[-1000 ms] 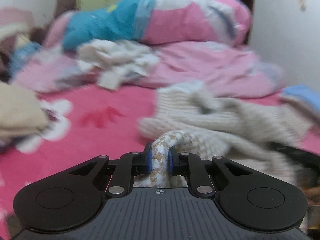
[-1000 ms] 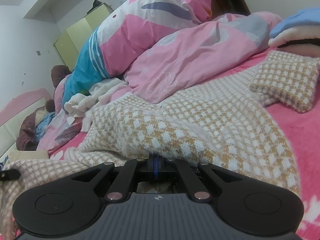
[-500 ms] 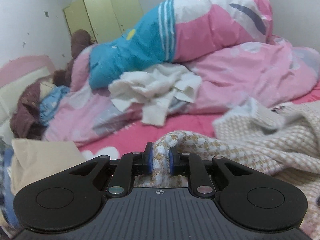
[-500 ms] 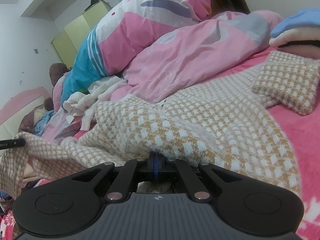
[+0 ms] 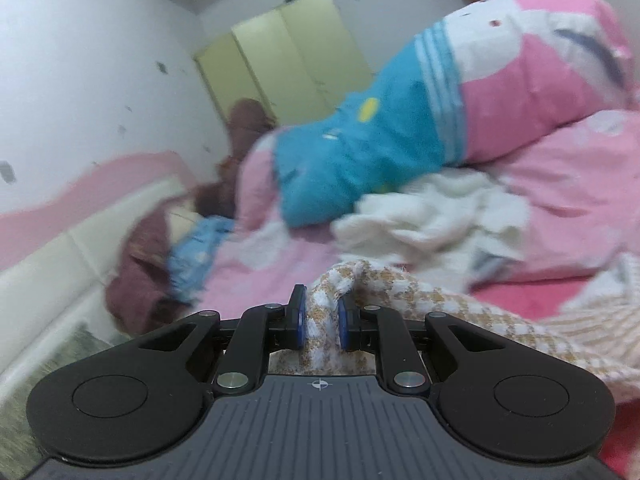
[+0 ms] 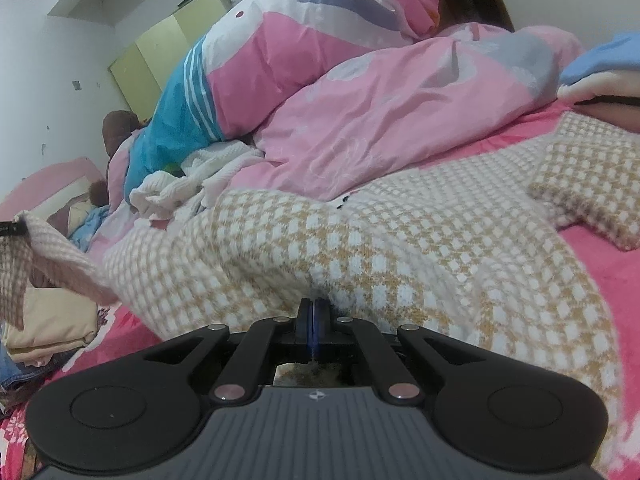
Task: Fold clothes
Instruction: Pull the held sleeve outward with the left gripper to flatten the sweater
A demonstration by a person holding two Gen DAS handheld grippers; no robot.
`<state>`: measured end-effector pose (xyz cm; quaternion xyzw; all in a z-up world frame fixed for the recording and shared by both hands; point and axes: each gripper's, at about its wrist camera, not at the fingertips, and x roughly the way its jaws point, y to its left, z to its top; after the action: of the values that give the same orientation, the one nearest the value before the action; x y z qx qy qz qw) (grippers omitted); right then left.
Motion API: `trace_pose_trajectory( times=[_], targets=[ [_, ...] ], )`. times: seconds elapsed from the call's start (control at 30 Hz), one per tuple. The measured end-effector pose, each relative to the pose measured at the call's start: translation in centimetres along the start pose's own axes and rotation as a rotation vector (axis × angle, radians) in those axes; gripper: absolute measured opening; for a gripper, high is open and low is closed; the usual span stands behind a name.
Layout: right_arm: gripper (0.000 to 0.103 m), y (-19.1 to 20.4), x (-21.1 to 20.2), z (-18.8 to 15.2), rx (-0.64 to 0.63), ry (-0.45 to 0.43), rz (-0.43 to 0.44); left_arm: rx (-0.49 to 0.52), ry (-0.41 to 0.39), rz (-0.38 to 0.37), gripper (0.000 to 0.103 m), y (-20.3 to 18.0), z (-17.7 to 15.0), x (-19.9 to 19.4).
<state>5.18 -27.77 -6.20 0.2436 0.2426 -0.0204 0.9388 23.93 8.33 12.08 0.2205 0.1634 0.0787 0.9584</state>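
Pink bedsheet point(image 6: 592, 248) under checked sweater point(image 6: 400, 248), yellow-green wardrobe point(image 5: 288, 60) behind.

Right wrist view: sweater pinned at its near edge.
My right gripper point(image 6: 313, 326) sat fully closed on the checked sweater point(image 6: 400, 248), spread across the pink bed point(image 6: 600, 248); its far-left corner hung lifted; a pink quilt point(image 6: 380, 112) lay behind.

Left view motion-blurred, sweater point(image 6: 400, 248) edge hidden under right jaws, possibly pinched, folded clothes point(image 6: 52, 320) cropped
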Motion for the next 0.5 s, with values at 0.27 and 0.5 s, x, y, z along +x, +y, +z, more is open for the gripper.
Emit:
trace_pose_trajectory(
  times=[0.27,0.5],
  targets=[
    [0.000,-0.7,0.2,-0.1,0.019,0.001,-0.029,-0.079,0.026,0.181,0.016,3.4,0.9,5.2],
    [0.000,-1.1,1.1,-0.7,0.030,0.031,-0.024,0.024,0.099,0.294,0.016,0.2,-2.3,10.8]
  ],
)
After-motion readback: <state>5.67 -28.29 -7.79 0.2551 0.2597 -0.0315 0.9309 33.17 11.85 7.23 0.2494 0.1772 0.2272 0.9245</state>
